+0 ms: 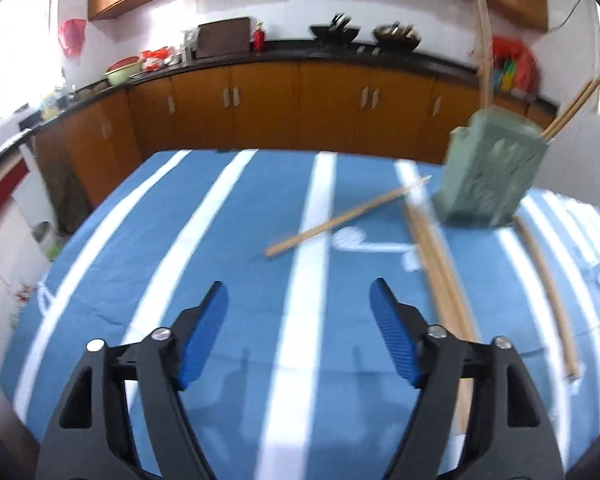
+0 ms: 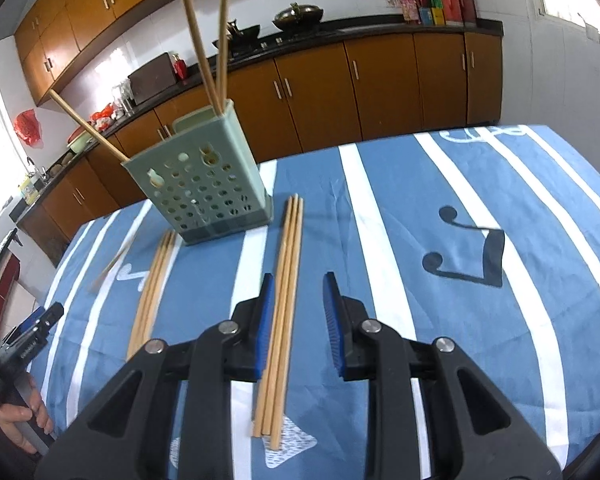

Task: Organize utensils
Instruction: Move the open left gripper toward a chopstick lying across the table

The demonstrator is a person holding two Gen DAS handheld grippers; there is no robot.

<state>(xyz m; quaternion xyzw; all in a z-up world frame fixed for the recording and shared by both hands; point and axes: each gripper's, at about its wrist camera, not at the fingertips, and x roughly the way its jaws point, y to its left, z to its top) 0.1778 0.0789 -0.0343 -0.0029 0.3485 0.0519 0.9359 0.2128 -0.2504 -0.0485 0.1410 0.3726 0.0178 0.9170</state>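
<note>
Right gripper [image 2: 296,300] hovers, fingers open and empty, over a chopstick bundle [image 2: 286,280] beside the holder [image 2: 204,192] mid-counter, probably lining up a grasp; left gripper [image 1: 298,312] gapes wide, idle

The whole left wrist view is smeared by motion blur, so the relief pattern on the pale green plastic utensil holder [image 1: 488,172] cannot be read; the wooden chopstick bundle lying on the blue-and-white striped tablecloth [image 1: 440,276] passes behind the right finger of the black left gripper with blue pads [image 1: 299,300], hiding its near end. In the right wrist view that gripper is cut off by the left edge; a single faint chopstick [image 2: 112,264] is blurred.
</note>
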